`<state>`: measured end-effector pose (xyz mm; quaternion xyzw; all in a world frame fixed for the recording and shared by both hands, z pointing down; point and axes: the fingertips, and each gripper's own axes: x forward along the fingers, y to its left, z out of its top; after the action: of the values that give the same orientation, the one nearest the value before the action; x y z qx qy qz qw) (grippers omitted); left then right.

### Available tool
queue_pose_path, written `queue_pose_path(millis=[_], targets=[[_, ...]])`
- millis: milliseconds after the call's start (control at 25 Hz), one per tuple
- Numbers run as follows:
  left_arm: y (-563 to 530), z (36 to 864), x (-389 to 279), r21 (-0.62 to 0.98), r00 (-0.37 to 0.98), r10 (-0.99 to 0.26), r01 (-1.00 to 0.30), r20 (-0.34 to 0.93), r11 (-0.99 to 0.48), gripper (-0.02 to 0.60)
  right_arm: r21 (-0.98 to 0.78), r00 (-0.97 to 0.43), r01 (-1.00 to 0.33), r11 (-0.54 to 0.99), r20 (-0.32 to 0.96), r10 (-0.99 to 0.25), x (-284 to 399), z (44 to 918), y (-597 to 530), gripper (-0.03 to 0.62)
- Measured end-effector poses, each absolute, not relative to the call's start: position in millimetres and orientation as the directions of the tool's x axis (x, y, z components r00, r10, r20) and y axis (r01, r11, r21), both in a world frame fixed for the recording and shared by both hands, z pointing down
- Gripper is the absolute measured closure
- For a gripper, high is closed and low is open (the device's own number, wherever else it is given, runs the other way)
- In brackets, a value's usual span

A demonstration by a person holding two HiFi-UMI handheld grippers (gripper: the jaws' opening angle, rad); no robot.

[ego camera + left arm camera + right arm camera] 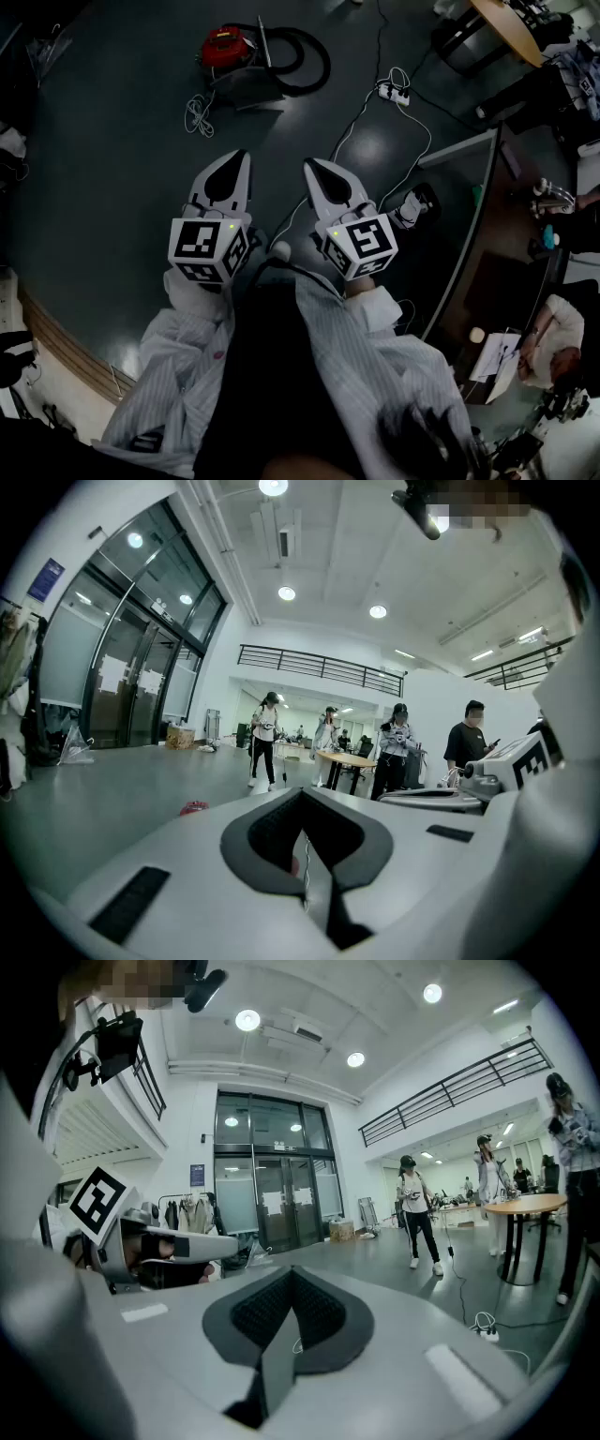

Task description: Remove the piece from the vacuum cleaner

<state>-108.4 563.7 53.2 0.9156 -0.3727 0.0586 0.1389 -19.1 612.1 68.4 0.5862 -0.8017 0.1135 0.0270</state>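
Grippers of smooth, pale moulded plastic, tapering to rounded points, are held side by side over a glossy dark floor point(112, 187): the left gripper point(234, 157) and the right gripper point(311, 166) both have their jaws pressed together, the dark, finely ribbed pads meeting in a V with nothing pinched between them. Each carries a cube with black-and-white square markers at its rear, and the holder's striped sleeves point(187, 347) trail behind. The vacuum cleaner point(225, 45), a squat red canister with a looped black hose point(305, 61), sits on the floor well ahead of both tips, nearly straight in front of the left gripper and off to the left of the right one; a stretch of bare floor lies between them. In the left gripper view it is a small red shape point(194, 807) low on the floor, left of the closed jaws. A tangle of white cord point(199, 114) lies just this side of the vacuum cleaner, and a white power strip point(394, 92) lies ahead and to the right of the right gripper. Farther right stands a round wooden table point(511, 28). People point(265, 738) stand in the hall far beyond the left gripper, and tall glass doors point(272, 1199) face the right one.
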Motion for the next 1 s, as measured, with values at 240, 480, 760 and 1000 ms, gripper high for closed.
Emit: queue_pose_path(millis=[240,480,760,1000], targets=[[560,55,-103,0.205,0.709,-0.672,-0.705,0.214,-0.679,0.577,-0.152,-0.317,-0.944,0.292,0.180,-0.931,-12,72,609,0.594],[549,61,-108,0.193,0.688,-0.690,-0.725,0.225,-0.661,0.577,-0.172,-0.338,-0.935,0.309,0.181,-0.923,-15,79,597,0.592],[506,87,-121,0.207,0.645,-0.713,-0.764,0.276,-0.611,0.577,-0.225,-0.397,-0.910,0.348,0.229,-0.889,-25,108,549,0.592],[425,127,-128,0.222,0.609,-0.713,-0.792,0.348,-0.568,0.577,-0.260,-0.438,-0.892,0.371,0.289,-0.851,-26,144,460,0.592]])
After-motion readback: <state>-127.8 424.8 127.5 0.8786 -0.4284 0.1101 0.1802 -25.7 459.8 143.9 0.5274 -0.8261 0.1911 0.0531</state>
